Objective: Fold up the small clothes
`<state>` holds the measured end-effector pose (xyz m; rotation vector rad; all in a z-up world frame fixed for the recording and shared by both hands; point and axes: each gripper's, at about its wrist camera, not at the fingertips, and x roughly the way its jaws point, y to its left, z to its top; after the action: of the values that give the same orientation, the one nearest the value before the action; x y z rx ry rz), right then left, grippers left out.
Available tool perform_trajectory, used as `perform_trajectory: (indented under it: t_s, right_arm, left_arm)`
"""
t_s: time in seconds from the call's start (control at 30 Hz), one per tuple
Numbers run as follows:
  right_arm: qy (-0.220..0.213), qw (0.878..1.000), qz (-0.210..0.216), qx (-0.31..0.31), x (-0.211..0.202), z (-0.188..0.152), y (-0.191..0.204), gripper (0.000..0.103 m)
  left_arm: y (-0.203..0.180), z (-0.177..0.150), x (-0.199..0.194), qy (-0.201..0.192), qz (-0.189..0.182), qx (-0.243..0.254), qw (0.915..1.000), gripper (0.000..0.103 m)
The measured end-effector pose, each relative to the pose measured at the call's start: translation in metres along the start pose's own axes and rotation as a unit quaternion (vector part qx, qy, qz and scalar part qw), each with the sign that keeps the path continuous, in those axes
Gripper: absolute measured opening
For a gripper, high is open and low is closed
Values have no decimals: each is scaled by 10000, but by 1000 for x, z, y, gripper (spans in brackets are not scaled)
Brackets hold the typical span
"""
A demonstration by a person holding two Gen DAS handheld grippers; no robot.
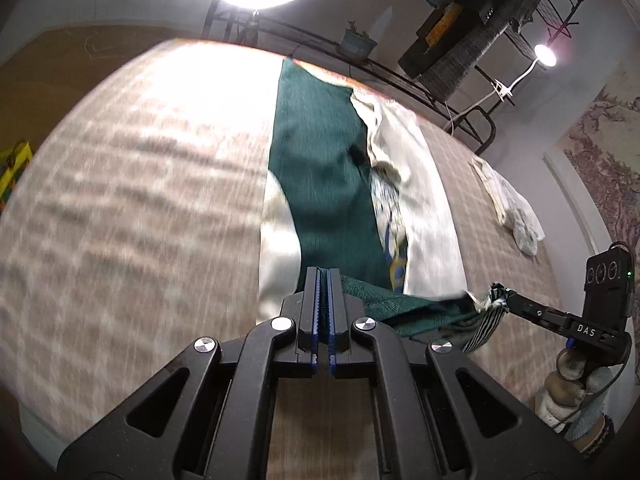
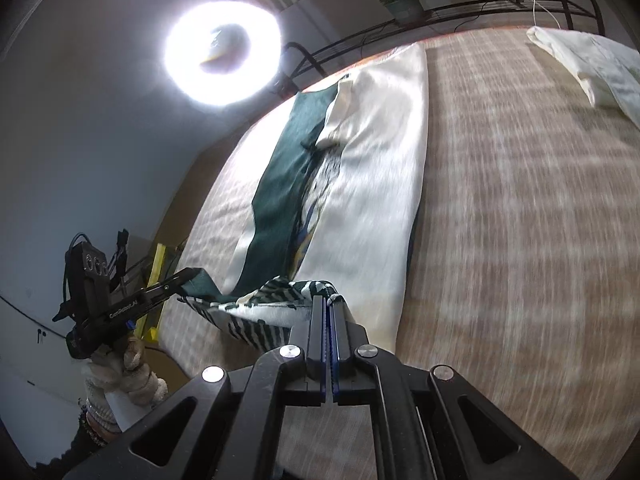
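Left wrist view had the left gripper [image 1: 323,276] clamped on the garment's [image 1: 320,168] near edge, right gripper [image 1: 505,295] pinching the other corner, the rest stretched across the bed [image 1: 120,200].

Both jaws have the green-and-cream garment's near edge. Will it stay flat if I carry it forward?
Probably not. The garment sags between the left gripper and right gripper, so it looks floppy. Its cream panel is shiny, likely slippery.
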<state>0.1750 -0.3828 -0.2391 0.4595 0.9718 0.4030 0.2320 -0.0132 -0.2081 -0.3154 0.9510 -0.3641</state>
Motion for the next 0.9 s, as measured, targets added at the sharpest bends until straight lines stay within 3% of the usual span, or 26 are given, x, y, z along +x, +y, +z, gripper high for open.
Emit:
perform_trajectory:
  t_s: [0.2, 0.37, 0.7, 0.9]
  right_arm:
    - [-301, 9994, -151, 62, 9, 48, -10, 0]
    - [-388, 9987, -253, 227, 32, 82, -23, 0]
    - [-300, 9969, -494, 531, 71, 108, -51, 0]
    - [-331, 9961, -562, 596, 78, 116, -56, 0]
  left_arm:
    - [-1, 44, 26, -142, 208, 26, 9997, 1]
    - [4, 70, 61, -23, 368, -104, 9993, 1]
    - [10, 86, 113, 212, 593, -235, 9977, 1]
    - [1, 92, 121, 82, 695, -96, 9975, 1]
